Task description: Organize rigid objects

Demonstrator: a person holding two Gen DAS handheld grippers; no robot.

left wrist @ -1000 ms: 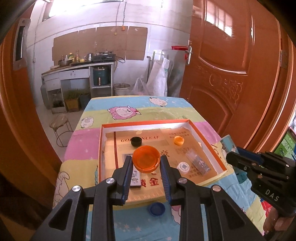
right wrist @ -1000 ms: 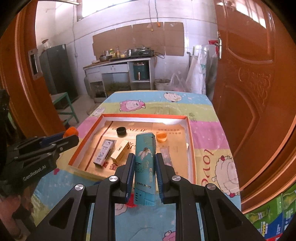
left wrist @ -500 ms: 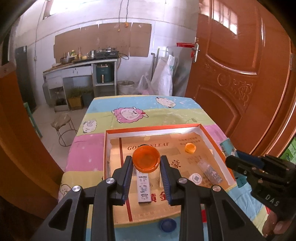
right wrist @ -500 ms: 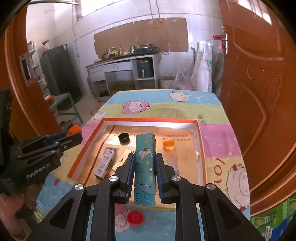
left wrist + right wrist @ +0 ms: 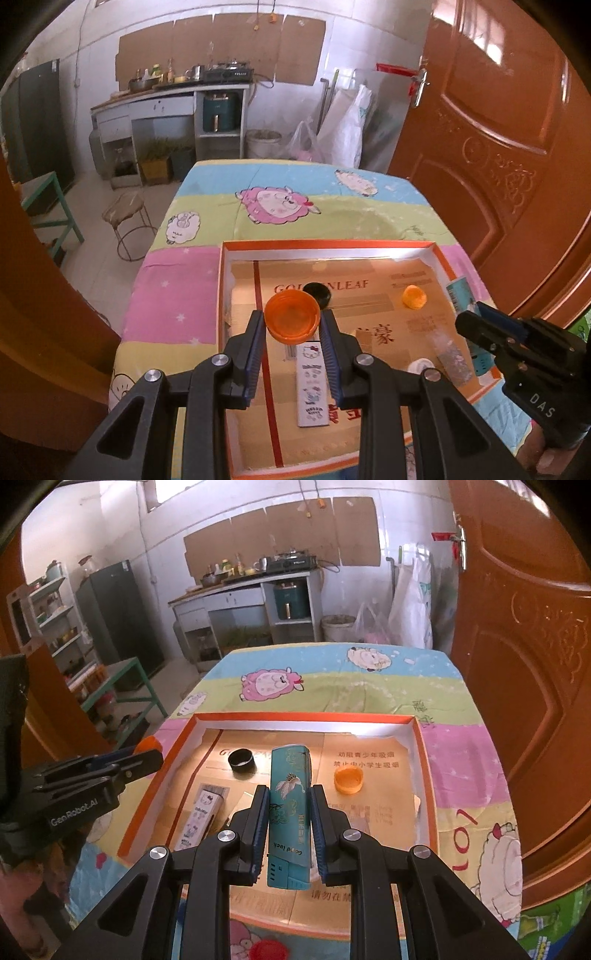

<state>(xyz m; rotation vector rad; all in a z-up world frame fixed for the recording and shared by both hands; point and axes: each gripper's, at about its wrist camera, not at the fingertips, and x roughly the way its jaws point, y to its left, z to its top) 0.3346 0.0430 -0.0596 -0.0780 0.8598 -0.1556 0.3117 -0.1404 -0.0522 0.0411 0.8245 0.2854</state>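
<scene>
My left gripper (image 5: 292, 325) is shut on a large orange lid (image 5: 292, 316) and holds it above the orange-rimmed cardboard tray (image 5: 332, 244). My right gripper (image 5: 289, 801) is shut on a teal box (image 5: 289, 812) over the same tray (image 5: 295, 716). In the tray lie a black cap (image 5: 319, 291), a small orange cap (image 5: 414, 296), a white Hello Kitty box (image 5: 312, 384), a white cap (image 5: 421, 366) and a clear packet (image 5: 448, 356). The right gripper shows at the right of the left wrist view (image 5: 480, 325).
The tray sits on a table with a cartoon sheep cloth (image 5: 280, 203). A red cap (image 5: 267, 950) lies on the cloth near the tray's front edge. A wooden door (image 5: 498, 129) stands at the right, a stool (image 5: 127, 221) at the left.
Both grippers have moved forward and over the tray with their objects still held. The blue cap by the tray's front edge has dropped out of the left wrist view.
</scene>
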